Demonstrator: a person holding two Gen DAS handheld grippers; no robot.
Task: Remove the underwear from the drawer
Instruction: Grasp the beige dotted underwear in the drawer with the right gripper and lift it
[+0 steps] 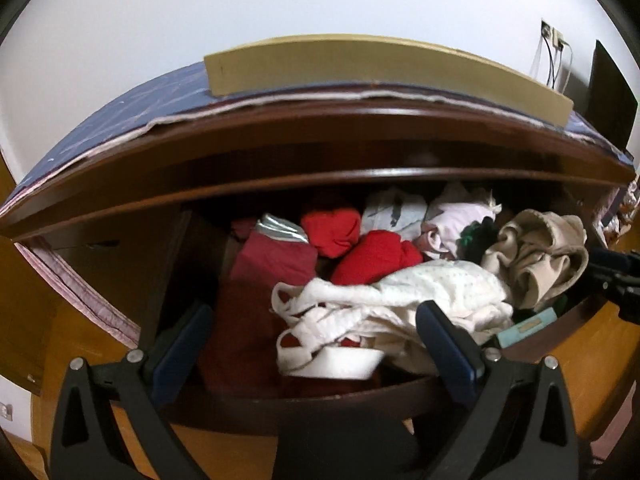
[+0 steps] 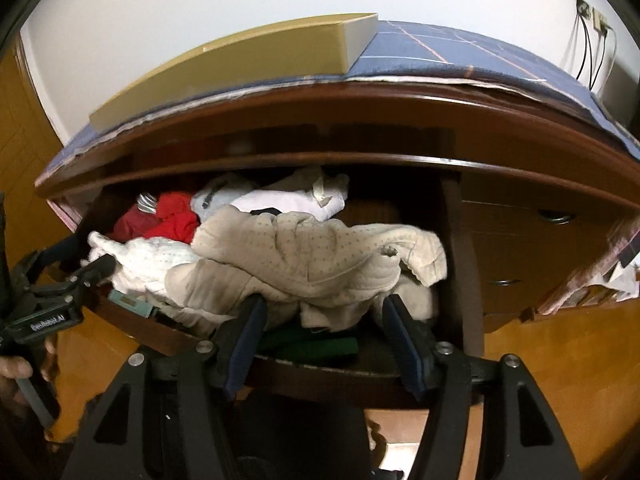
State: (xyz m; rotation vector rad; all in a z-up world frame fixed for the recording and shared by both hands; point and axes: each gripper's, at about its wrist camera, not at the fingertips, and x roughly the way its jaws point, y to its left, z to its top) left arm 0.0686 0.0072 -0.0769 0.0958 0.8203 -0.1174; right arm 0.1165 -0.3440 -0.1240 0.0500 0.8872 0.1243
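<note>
Drawer (image 1: 360,396) open, underwear heaped inside. Left gripper (image 1: 314,320) jaws apart over white lace piece (image 1: 400,300); right gripper (image 2: 324,312) jaws apart at beige garment (image 2: 304,252), nothing clamped. Advice: descend onto single top layer, pinch one fold, lift clear of front rim.

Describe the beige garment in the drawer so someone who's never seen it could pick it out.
Find the open drawer of the dark wooden dresser. At its right end, on top of the pile, lies the beige garment, crumpled. Unlike the white garment beside it, it is tan with tiny dots.
</note>
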